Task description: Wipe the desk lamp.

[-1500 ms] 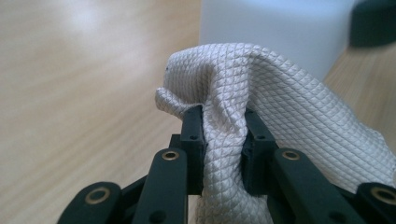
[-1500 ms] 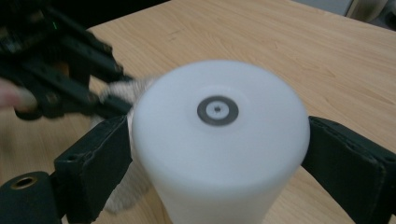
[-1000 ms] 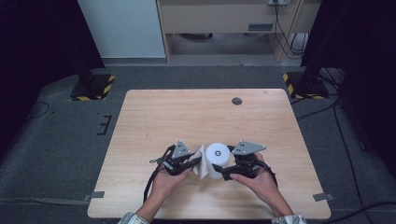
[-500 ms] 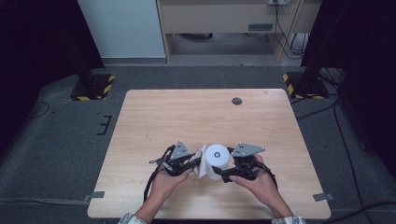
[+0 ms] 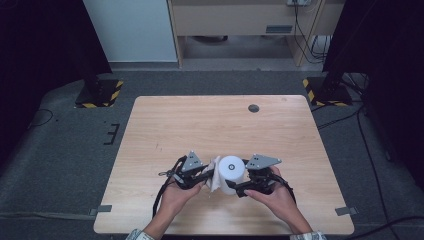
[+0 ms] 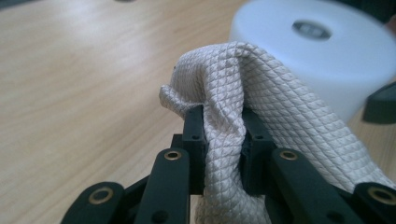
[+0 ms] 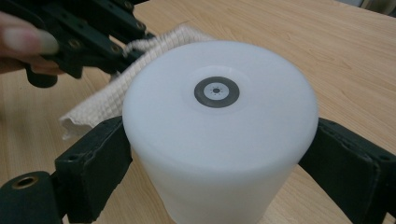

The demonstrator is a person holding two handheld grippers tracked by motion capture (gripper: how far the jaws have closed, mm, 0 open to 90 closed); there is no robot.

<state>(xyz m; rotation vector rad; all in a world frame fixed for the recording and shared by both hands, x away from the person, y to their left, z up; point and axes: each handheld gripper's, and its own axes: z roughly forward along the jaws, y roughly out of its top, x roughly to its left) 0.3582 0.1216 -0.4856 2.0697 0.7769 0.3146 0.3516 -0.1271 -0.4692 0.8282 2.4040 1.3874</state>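
A white cylinder [image 5: 231,169] with a small grey disc on its top stands upright on the wooden table [image 5: 210,125], near the front edge. My right gripper [image 5: 233,187] is shut on it; in the right gripper view the black pads [image 7: 95,161] press on both sides of the cylinder [image 7: 219,126]. My left gripper [image 5: 207,176] is shut on a white quilted cloth [image 5: 215,175], which rests against the cylinder's left side. In the left gripper view the cloth [image 6: 261,93] bunches between the jaws of my left gripper [image 6: 223,128], and the cylinder [image 6: 327,60] sits just behind.
A round dark grommet [image 5: 254,108] sits near the table's far edge. Bare wood stretches beyond the cylinder. On the floor beyond the table stand two black stands with yellow-black striped bases [image 5: 100,95] [image 5: 325,90], and a cabinet [image 5: 240,25] lies behind.
Almost nothing: the left gripper and its cloth have shifted only slightly against the cylinder. The right gripper and the cylinder have kept still.
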